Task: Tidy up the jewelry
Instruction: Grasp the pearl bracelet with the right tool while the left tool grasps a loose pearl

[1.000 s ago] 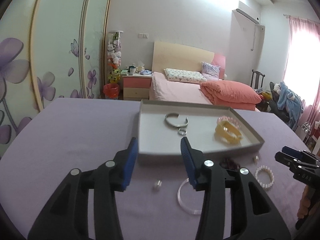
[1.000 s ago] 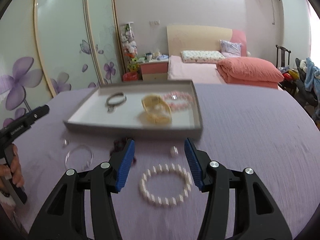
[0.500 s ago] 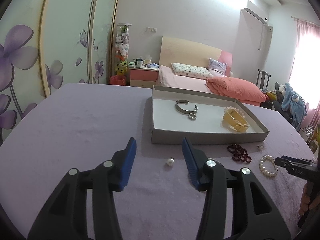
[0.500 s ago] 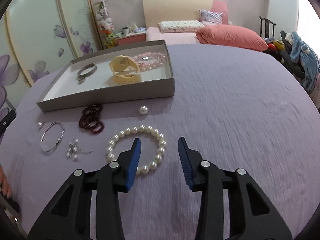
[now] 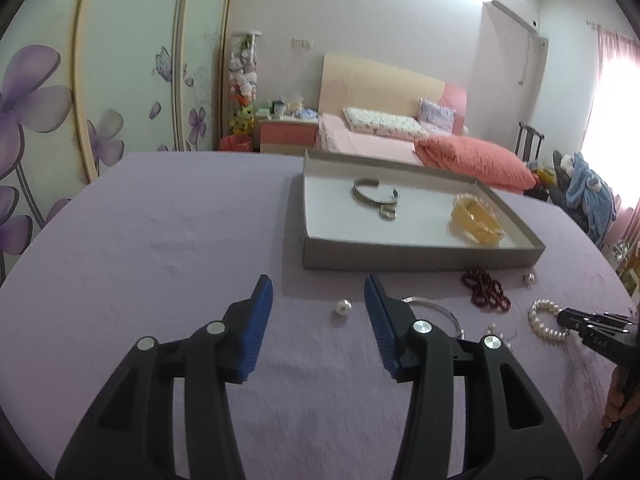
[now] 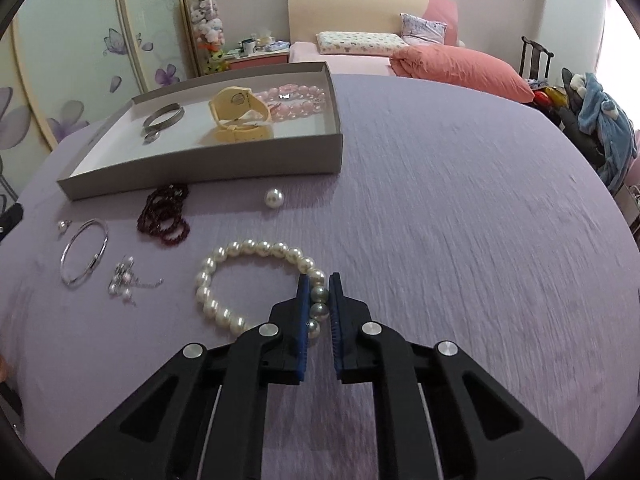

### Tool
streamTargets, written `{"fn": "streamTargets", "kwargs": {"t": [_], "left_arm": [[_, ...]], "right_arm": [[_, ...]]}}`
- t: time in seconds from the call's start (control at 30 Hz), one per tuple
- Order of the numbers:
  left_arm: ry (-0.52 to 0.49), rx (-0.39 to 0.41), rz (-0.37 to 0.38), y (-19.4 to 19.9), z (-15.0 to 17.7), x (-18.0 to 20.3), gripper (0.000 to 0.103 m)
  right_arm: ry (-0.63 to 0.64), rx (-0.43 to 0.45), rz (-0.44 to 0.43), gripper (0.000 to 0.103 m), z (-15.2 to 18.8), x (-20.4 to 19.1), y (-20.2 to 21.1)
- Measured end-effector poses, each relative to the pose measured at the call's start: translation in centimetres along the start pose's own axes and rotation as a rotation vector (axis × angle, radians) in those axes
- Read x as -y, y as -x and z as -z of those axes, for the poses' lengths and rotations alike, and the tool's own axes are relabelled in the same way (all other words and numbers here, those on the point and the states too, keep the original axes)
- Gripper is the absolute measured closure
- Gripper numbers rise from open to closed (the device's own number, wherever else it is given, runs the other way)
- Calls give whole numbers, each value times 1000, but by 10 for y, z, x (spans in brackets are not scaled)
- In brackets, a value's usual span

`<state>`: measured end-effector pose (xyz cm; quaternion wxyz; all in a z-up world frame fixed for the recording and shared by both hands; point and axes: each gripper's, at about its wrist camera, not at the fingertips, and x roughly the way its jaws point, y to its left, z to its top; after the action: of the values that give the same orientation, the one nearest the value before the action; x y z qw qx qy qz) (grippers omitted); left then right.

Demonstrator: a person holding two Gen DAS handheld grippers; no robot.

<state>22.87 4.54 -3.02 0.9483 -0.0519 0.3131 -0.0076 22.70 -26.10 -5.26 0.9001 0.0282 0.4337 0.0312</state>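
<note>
The pearl bracelet (image 6: 256, 284) lies flat on the purple cloth (image 6: 460, 240), its near-right beads caught between the right gripper (image 6: 319, 286) pads, which have just closed & now clamp on them. Beyond those fingers, to the left: dark red beads (image 6: 164, 216), thin silver bangle (image 6: 85, 252), small earrings (image 6: 124, 280) (blurred, prob. pearl). A loose pearl (image 6: 274, 199) sits ahead, w/ the grey tray (image 6: 200, 164) behind it. Left gripper (image 5: 319, 295) hangs w/ fingers apart, nothing between; another pearl (image 5: 343, 306) lies on the cloth below that gap.

Wrist views low, sharing tray (image 5: 420, 258)
</note>
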Motion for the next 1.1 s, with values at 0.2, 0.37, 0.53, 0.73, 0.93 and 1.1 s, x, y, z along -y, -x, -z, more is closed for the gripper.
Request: {"fn": "streamTargets", "kwargs": {"t": [0.2, 0.37, 0.53, 0.73, 0.93, 1.1], "left_arm": [[-61, -121, -21, -23, 2, 16, 55], [-90, -192, -35, -45, 0, 25, 56], [-89, -223, -35, -59, -4, 25, 66], [-89, -257, -30, -68, -4, 27, 73], [-110, -261, -41, -73, -5, 32, 76], [-110, -261, -40, -73, -6, 32, 89]], "right_arm": [[-44, 4, -22, 93, 0, 10, 2], [-45, 4, -37, 93, -1, 9, 1], [-49, -1, -44, 93, -2, 10, -1], [-53, -3, -52, 93, -3, 11, -2], [-54, -5, -59, 93, -4, 11, -3], [-55, -4, -67, 93, -4, 10, -2]]}}
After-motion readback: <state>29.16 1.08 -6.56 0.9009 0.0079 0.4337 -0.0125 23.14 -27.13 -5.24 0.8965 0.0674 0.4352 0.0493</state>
